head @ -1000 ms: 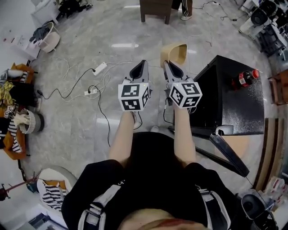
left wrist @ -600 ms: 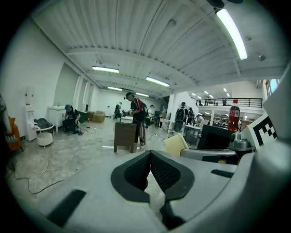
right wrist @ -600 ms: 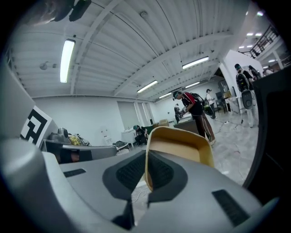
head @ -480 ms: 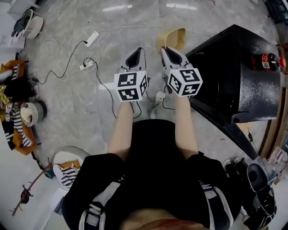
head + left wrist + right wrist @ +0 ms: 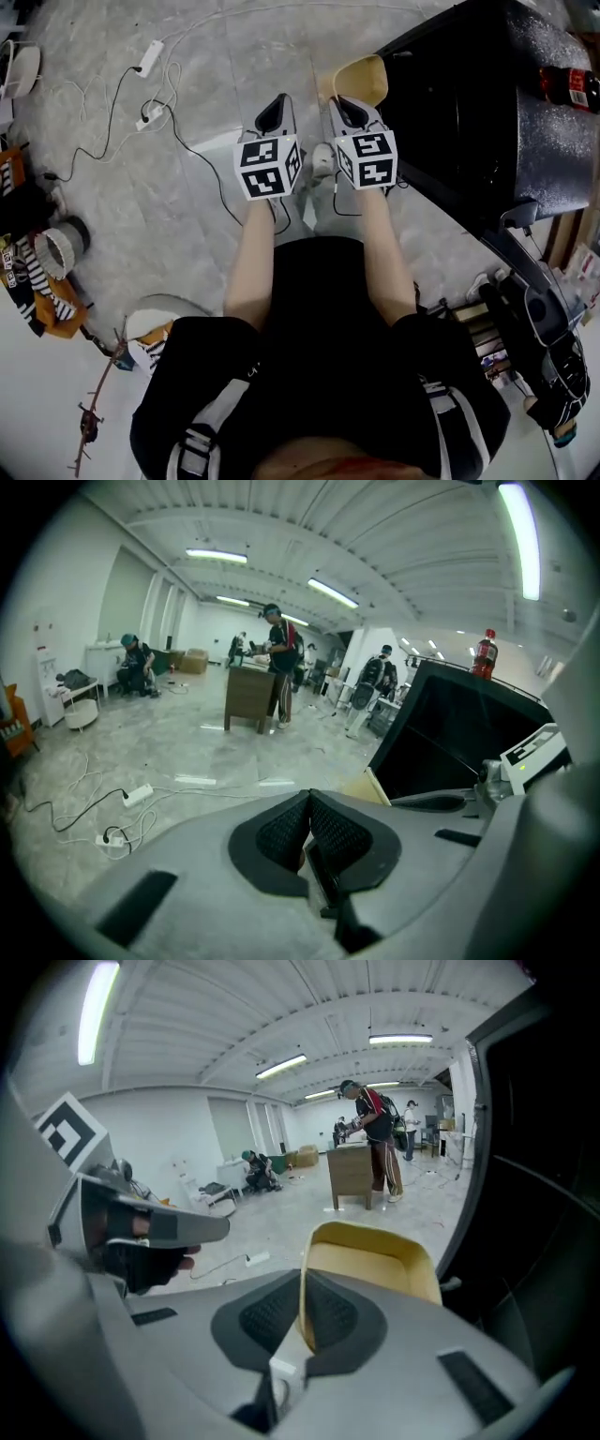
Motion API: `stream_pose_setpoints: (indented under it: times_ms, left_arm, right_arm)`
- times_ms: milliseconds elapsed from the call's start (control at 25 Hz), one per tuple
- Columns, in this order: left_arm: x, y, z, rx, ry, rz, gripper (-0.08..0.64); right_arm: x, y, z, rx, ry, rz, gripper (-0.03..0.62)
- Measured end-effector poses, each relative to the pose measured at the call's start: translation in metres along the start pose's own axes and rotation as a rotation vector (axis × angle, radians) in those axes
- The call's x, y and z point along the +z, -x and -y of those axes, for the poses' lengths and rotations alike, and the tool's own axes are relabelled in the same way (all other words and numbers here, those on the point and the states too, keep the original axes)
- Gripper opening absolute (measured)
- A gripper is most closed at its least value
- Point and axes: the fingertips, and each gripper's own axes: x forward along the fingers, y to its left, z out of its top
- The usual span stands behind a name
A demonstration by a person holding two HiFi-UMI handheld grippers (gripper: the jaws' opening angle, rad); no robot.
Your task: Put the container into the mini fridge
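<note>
My right gripper [image 5: 345, 108] is shut on the wall of a tan open container [image 5: 359, 80], held out over the floor. In the right gripper view the container's [image 5: 375, 1260] thin rim is pinched between the pads of that gripper [image 5: 302, 1288]. The black mini fridge [image 5: 487, 103] stands just right of the container, and its dark front fills the right side [image 5: 534, 1194] of that view. My left gripper [image 5: 273, 112] is beside the right one, shut and empty, with its pads meeting at the tips [image 5: 308, 803]. The fridge [image 5: 459, 733] lies right of it.
A red-capped cola bottle [image 5: 567, 86] lies on the fridge top. Power strips with cables [image 5: 150, 56] trail over the marble floor at left. Baskets and clothes [image 5: 52, 253] sit at the far left. The fridge door [image 5: 525, 272] juts out at lower right. People stand by a wooden table [image 5: 251, 694] far off.
Both grippers and the container have come closer to the fridge, which now fills the upper right of the head view. Both grips look the same as before.
</note>
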Motion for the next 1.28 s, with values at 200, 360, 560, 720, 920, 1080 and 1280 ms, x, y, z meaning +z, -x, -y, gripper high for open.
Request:
stream_pose_setpoints:
  times_ms: [200, 360, 560, 720, 920, 1080, 1280]
  left_arm:
    - [-0.020, -0.021, 0.033, -0.082, -0.044, -0.067, 0.005]
    - [-0.029, -0.037, 0.070, -0.169, -0.114, -0.115, 0.005]
    - [-0.036, -0.052, 0.110, -0.254, -0.197, -0.160, 0.005]
    - [-0.040, -0.066, 0.135, -0.313, -0.259, -0.196, 0.005]
    - [-0.053, -0.085, 0.156, -0.377, -0.346, -0.259, 0.006]
    - [-0.060, -0.099, 0.158, -0.402, -0.398, -0.303, 0.005]
    - [-0.054, -0.090, 0.153, -0.402, -0.400, -0.308, 0.006]
  right_arm:
    - [-0.040, 0.011, 0.043, -0.124, -0.023, -0.074, 0.018]
    - [-0.059, 0.024, 0.075, -0.217, -0.093, -0.074, 0.018]
    - [-0.081, 0.041, 0.114, -0.325, -0.158, -0.077, 0.018]
    - [-0.092, 0.048, 0.148, -0.430, -0.179, -0.109, 0.018]
    - [-0.119, 0.042, 0.193, -0.582, -0.243, -0.157, 0.018]
    - [-0.140, 0.030, 0.219, -0.650, -0.316, -0.181, 0.018]
    - [-0.157, 0.036, 0.233, -0.731, -0.361, -0.233, 0.020]
